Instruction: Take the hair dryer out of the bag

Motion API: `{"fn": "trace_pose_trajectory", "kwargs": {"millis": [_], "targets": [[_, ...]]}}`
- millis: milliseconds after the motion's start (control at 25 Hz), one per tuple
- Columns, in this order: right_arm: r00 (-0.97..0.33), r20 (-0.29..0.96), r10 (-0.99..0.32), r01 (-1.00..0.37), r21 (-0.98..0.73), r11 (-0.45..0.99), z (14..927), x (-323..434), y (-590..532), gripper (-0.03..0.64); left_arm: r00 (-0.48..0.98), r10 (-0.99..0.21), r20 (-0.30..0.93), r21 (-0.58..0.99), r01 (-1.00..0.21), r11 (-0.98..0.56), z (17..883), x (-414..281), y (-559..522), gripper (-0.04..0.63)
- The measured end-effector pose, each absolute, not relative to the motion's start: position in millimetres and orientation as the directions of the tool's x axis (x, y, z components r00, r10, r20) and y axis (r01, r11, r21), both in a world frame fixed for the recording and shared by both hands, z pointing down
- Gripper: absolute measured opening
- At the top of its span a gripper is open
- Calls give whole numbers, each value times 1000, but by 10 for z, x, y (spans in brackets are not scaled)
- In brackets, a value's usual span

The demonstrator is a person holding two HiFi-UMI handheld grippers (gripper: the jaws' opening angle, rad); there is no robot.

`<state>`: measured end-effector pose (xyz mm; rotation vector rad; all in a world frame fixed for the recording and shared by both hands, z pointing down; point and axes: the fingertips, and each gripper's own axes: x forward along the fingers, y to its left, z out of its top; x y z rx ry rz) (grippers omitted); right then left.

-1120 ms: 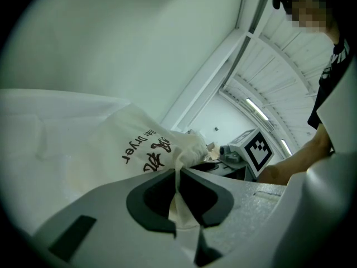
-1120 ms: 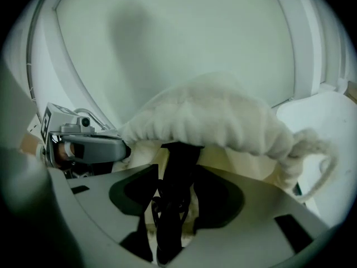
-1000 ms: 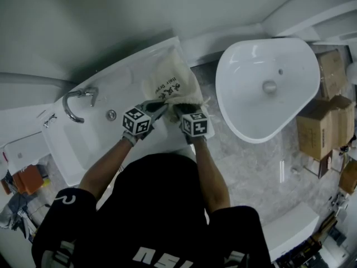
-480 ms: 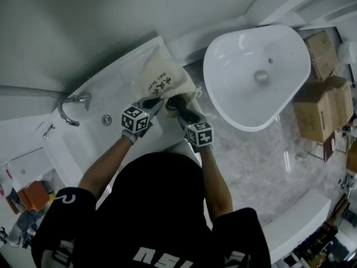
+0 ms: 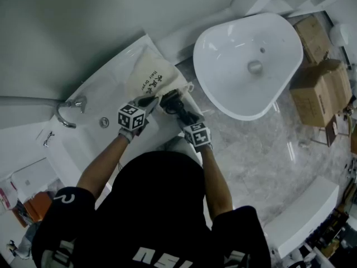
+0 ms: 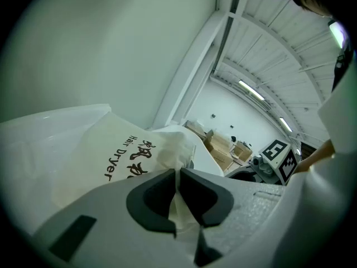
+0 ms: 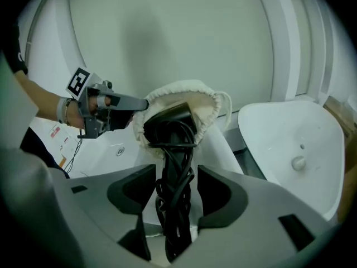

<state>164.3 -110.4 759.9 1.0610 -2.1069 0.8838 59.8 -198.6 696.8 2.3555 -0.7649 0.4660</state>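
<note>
We look down on a white sink top (image 5: 111, 91) with a curved tap (image 5: 67, 106) and a drain (image 5: 104, 121) at its left end. It stands against a plain pale wall (image 5: 72, 27). Beside it, on a grey marbled floor (image 5: 262, 149), sits a separate oval white basin (image 5: 245, 54). Past that basin, at the right edge of the room, cardboard boxes (image 5: 315, 66) stand together.

A cream cloth bag (image 5: 148, 77) printed "Hair Dryer" lies on the sink top, its drawstring mouth turned toward us. Our left gripper (image 6: 177, 175) has its jaws pinched nearly together on a fold of cloth at the bag's mouth and holds that edge.

The black hair dryer (image 7: 170, 121) is partly out. Its head sits in the open mouth of the bag, and its handle, wound round with black cord, reaches out toward us. Our right gripper (image 5: 185, 117) has that handle between its jaws. They have just been opening a little wider and stand well apart. The bundle of handle and cord fills the gap between them, and the pads lie against the cord on both sides.

In the right gripper view the left gripper shows at the bag's rim, just left of the dryer's head.
</note>
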Motion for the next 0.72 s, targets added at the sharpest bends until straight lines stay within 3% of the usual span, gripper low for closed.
{"fn": "trace_pose_trajectory", "kwargs": {"millis": [160, 720], "targets": [[-465, 759, -456, -856, -256, 448, 7511, 1639, -1227, 258, 769, -403, 496, 443, -624, -644, 6946, 603, -1962, 25], [-470, 812, -347, -807, -235, 542, 7444, 1448, -1540, 271, 764, -406, 502, 454, -632, -629, 6928, 559, -1917, 25]]}}
